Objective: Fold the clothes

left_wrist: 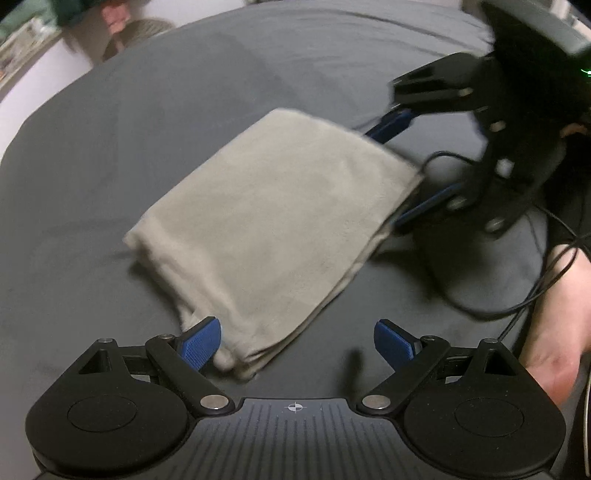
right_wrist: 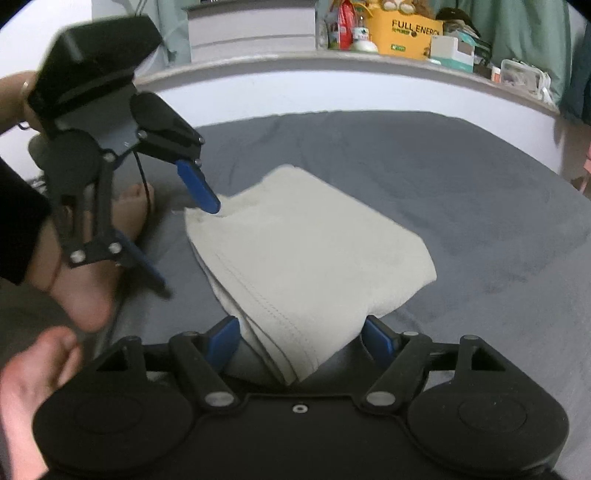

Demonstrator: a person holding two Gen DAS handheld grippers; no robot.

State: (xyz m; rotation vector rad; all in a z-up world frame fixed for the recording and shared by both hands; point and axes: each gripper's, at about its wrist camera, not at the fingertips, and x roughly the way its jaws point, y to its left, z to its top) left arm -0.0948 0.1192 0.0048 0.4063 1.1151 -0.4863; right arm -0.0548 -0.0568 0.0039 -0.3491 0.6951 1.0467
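Note:
A beige garment (left_wrist: 273,218) lies folded into a thick rectangle on the dark grey bed sheet (left_wrist: 147,129); it also shows in the right wrist view (right_wrist: 306,254). My left gripper (left_wrist: 295,343) is open at the garment's near corner, its left pad touching the folded edge. My right gripper (right_wrist: 301,343) is open, with the garment's opposite end lying between its blue pads. Each gripper shows in the other's view: the right one (left_wrist: 406,170) at the far edge, the left one (right_wrist: 184,240) at the left corner.
The person's bare feet (right_wrist: 85,291) rest on the bed at the left, next to a black cable (left_wrist: 535,288). A white ledge (right_wrist: 332,81) behind the bed carries a yellow box (right_wrist: 410,33), bottles and clutter.

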